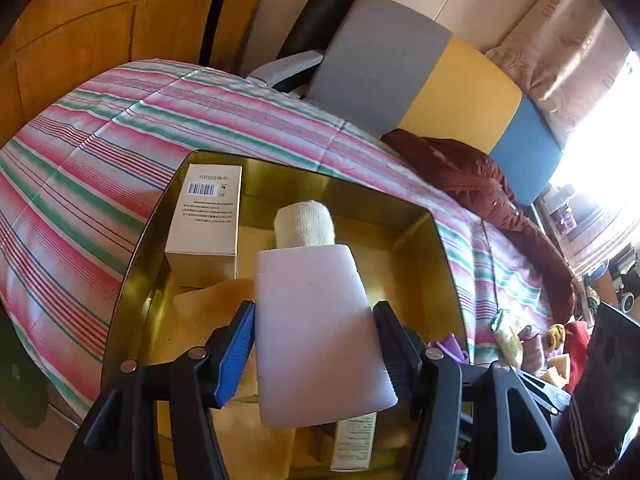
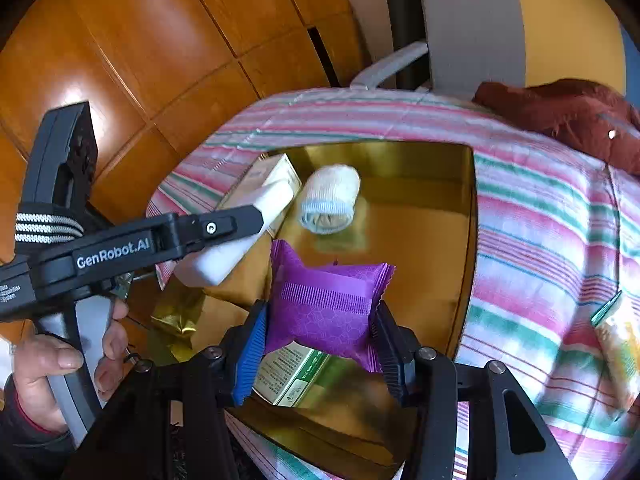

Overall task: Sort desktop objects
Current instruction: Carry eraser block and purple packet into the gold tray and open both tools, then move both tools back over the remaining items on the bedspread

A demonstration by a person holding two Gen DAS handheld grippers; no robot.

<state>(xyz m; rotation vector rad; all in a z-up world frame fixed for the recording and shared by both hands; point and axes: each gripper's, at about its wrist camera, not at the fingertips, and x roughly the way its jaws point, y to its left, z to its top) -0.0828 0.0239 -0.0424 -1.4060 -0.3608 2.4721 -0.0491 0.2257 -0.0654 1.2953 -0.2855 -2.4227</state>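
My left gripper (image 1: 314,344) is shut on a white foam block (image 1: 316,332) and holds it above the gold tray (image 1: 440,240); it also shows in the right wrist view (image 2: 240,236). My right gripper (image 2: 318,332) is shut on a purple packet (image 2: 326,304) over the same tray (image 2: 466,240). In the tray lie a cream box (image 1: 206,220), a rolled white sock (image 1: 304,222) and a green-and-white box (image 2: 292,376). The sock (image 2: 330,198) sits at the tray's far side.
The tray rests on a striped pink-green cloth (image 1: 100,168). A dark red garment (image 1: 480,184) lies at the cloth's far right. Snack packets (image 1: 508,336) lie to the right. A gold foil bag (image 2: 176,316) sits by the tray's left edge. A grey-yellow chair (image 1: 400,72) stands behind.
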